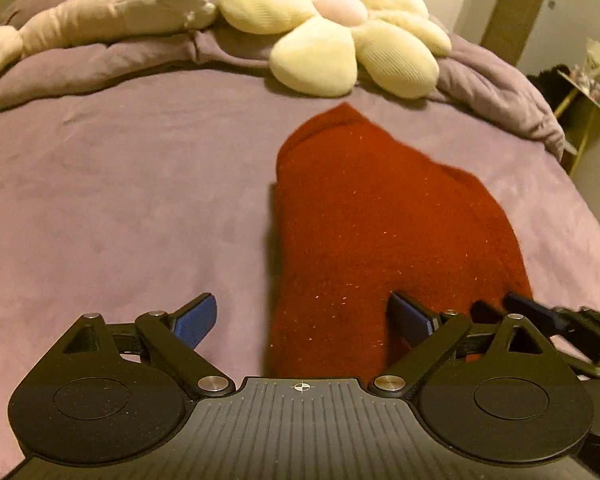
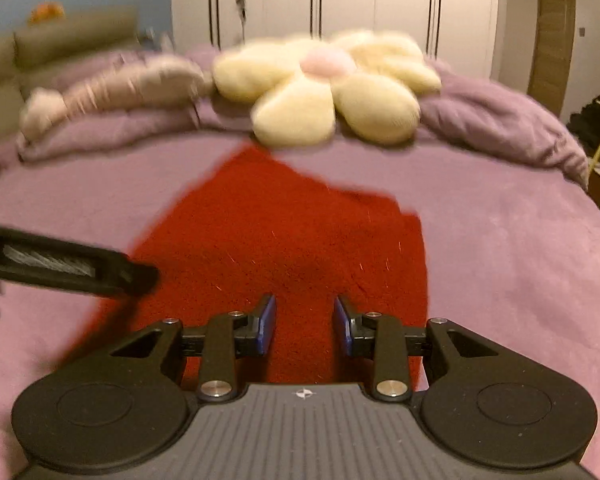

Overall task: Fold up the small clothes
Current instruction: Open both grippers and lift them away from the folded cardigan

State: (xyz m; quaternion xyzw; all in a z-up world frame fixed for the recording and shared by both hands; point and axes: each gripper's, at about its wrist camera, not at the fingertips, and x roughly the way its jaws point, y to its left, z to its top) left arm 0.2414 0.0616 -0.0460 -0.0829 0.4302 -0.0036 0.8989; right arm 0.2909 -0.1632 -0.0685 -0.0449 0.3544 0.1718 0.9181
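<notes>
A red fuzzy knitted garment with glinting threads lies flat on the purple bed cover. In the left wrist view its near edge runs under my left gripper, which hovers over that left edge, open wide with nothing between its blue pads. A finger of the right gripper pokes in at the right, over the cloth's near right corner. In the right wrist view the garment fills the middle. My right gripper stands above it, jaws partly apart and empty. A black finger of the left gripper reaches in from the left.
A cream flower-shaped cushion and a long pale plush pillow lie on the bunched purple duvet behind the garment. White wardrobe doors stand beyond the bed. A small yellow-legged side table stands off the bed's right edge.
</notes>
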